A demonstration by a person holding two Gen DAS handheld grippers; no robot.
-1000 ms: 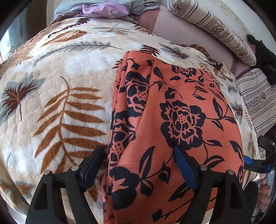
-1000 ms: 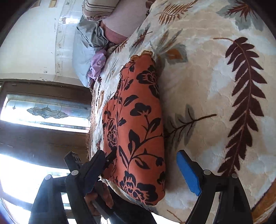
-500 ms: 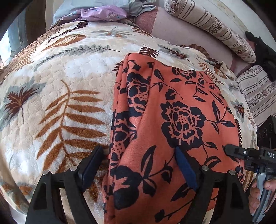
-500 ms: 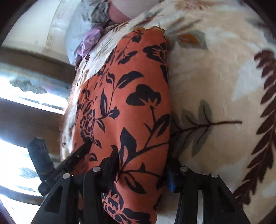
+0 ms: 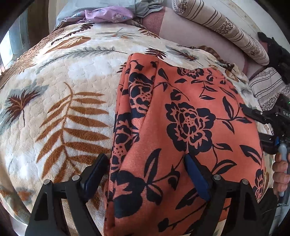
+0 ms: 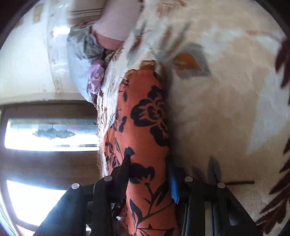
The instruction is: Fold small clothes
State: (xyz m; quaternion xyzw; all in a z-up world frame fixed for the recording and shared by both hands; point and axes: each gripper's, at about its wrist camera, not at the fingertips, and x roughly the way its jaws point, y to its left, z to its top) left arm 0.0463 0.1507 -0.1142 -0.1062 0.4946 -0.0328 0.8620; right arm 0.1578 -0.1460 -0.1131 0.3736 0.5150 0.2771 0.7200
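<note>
Now the right gripper [image 6: 150, 174] is closing its jaws on one orange floral garment [image 6: 145, 127] between them; the left gripper [image 5: 145, 174] stands wide apart astride its near edge; beyond, one leaf-patterned blanket [image 5: 63, 87]; farther, blurred, a purple cloth [image 5: 107, 15], half hidden.

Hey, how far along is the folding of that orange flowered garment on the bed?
Done: the orange garment already lies doubled lengthwise on the leaf-print blanket. In hand: the right gripper is closing over its edge; the left gripper straddles the near end, open. Left: the crosswise fold.
</note>
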